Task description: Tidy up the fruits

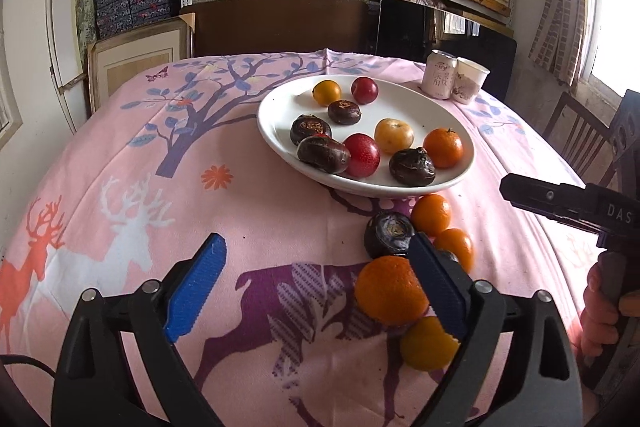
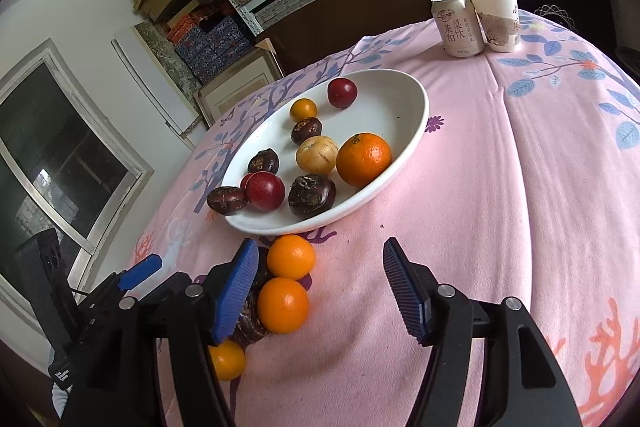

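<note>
A white plate [image 1: 400,107] [image 2: 384,95] holds several fruits: oranges, red plums, dark water chestnuts and yellow ones. On the pink cloth in front of it lies a loose cluster. My left gripper [image 1: 316,287] is open low over the cloth. A large orange [image 1: 390,291] rests between its pads, against the right pad. A yellow fruit [image 1: 428,343] and a dark chestnut [image 1: 390,233] lie close by. My right gripper [image 2: 320,291] is open, with two small oranges [image 2: 291,256] [image 2: 283,304] just inside its left pad. A chestnut [image 2: 250,323] is partly hidden behind that pad.
A drink can [image 1: 439,75] [image 2: 456,27] and a paper cup [image 1: 470,81] [image 2: 498,21] stand at the far side of the table. A wooden chair [image 1: 576,135] stands to the right. Shelves of boxes line the back wall. Pink cloth lies bare to the right of the cluster.
</note>
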The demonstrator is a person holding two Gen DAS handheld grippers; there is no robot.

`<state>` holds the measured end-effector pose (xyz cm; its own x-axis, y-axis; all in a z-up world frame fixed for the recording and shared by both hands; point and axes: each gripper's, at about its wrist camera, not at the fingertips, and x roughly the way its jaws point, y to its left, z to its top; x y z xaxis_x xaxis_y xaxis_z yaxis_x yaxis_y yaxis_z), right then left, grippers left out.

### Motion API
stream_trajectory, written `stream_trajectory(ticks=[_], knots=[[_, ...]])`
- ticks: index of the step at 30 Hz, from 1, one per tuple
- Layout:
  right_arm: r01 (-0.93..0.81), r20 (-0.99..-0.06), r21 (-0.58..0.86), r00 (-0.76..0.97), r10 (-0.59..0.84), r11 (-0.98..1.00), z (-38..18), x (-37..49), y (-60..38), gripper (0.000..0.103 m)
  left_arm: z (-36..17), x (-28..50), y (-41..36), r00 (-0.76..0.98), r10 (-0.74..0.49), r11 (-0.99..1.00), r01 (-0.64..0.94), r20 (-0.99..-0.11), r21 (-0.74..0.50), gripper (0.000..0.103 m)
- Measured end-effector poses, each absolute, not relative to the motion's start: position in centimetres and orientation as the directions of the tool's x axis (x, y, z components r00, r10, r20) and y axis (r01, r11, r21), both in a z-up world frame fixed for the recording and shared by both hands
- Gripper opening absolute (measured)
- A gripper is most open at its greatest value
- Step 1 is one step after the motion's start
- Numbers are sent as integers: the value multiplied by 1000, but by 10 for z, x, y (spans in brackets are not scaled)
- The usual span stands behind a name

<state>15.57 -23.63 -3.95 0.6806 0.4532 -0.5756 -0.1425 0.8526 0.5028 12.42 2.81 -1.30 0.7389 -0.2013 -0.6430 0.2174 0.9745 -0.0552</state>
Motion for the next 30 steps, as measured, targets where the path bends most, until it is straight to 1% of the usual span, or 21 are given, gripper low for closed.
stream_trajectory(ticks=[4, 8, 9, 11, 13, 16, 17, 18, 20, 22, 24, 27, 30], knots=[[-144, -584, 493, 676, 449, 858, -40, 154, -234, 67, -15, 119, 23, 731, -235, 966, 248, -641, -72, 92], [-137, -596, 486, 671, 441, 863, -43, 155, -233, 67, -25, 123, 9, 708, -196, 966, 260, -679, -8, 93], [-135, -599, 485, 669, 440, 864, -43, 155, -233, 67, -27, 123, 8, 705, -192, 965, 262, -683, 0, 97], [-134, -601, 485, 667, 440, 864, -43, 156, -233, 67, -27, 123, 11, 709, -176, 968, 251, -683, 12, 99], [-134, -599, 485, 668, 440, 864, -43, 155, -233, 67, -23, 121, 21, 732, -126, 979, 199, -670, 33, 99], [-133, -597, 488, 670, 441, 863, -43, 156, -234, 67, -19, 118, 47, 759, 19, 995, 50, -650, 87, 99], [-132, -597, 489, 670, 441, 862, -43, 156, -234, 67, -19, 118, 58, 757, 44, 997, 10, -652, 79, 99], [-133, -597, 490, 669, 443, 862, -42, 156, -234, 67, -19, 117, 68, 754, 36, 999, -11, -656, 42, 99], [-139, -594, 490, 670, 446, 861, -42, 155, -233, 67, -15, 113, 82, 762, -23, 999, -11, -647, -47, 99], [-144, -591, 487, 671, 447, 861, -41, 154, -233, 67, -12, 107, 83, 774, -62, 997, 18, -630, -76, 99], [-143, -592, 486, 671, 446, 862, -41, 154, -233, 67, -15, 104, 73, 770, -69, 998, 53, -635, -43, 99], [-135, -597, 486, 670, 441, 864, -41, 155, -234, 67, -24, 103, 51, 745, -45, 993, 104, -665, 49, 99], [-135, -599, 485, 669, 440, 864, -41, 154, -233, 67, -27, 97, 35, 740, -68, 982, 168, -669, 86, 99]])
